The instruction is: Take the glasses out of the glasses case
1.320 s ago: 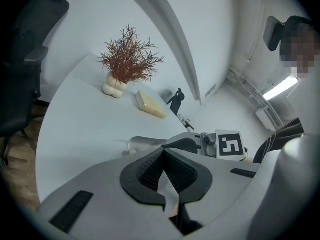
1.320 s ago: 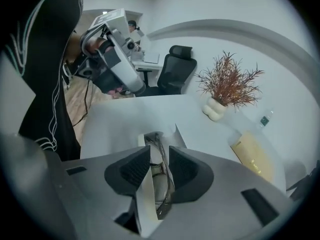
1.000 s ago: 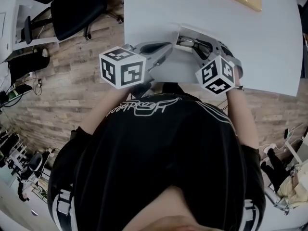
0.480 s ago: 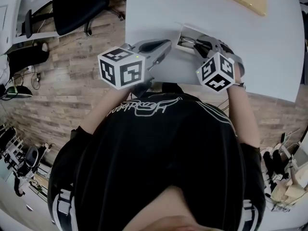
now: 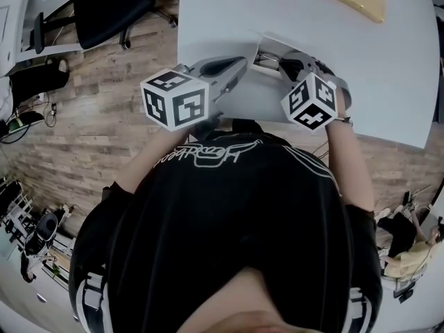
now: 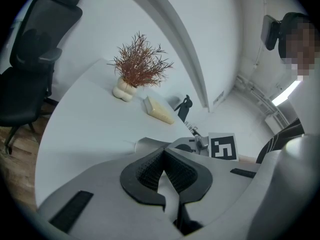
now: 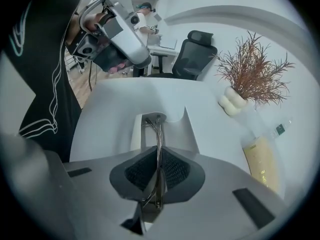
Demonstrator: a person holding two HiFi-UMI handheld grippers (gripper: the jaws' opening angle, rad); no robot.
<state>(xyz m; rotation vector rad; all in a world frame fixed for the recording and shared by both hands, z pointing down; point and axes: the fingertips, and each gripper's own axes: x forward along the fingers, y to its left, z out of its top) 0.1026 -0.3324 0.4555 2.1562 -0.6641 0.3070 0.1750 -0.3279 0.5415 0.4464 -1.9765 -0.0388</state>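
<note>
So the right gripper [image 7: 158, 156] has its jaws pinched shut on the thin metal frame of the glasses [image 7: 159, 134]. The wire runs straight up between the two pads. The glasses are right over the open glasses case [image 7: 175, 126], far end down inside it; can't tell if they're touching the bottom.

The left gripper [image 6: 164, 154] is closed too. Its pads meet at the tip, and there's a pale sliver wedged between them that looks like a flap of the case. From the head view, that gripper's tip sits at the case's left edge, and the right one is on the other side, so the two are near each other.

The case sits on the white table [image 5: 333, 40], close to the edge nearest the person. Farther back on the table are a reddish dried plant [image 6: 141, 64] in a small lumpy cream vase [image 6: 124, 90] and a pale yellow block [image 6: 159, 110] just beside it. A black office chair [image 5: 111, 9] stands on the wood floor off to the left.
</note>
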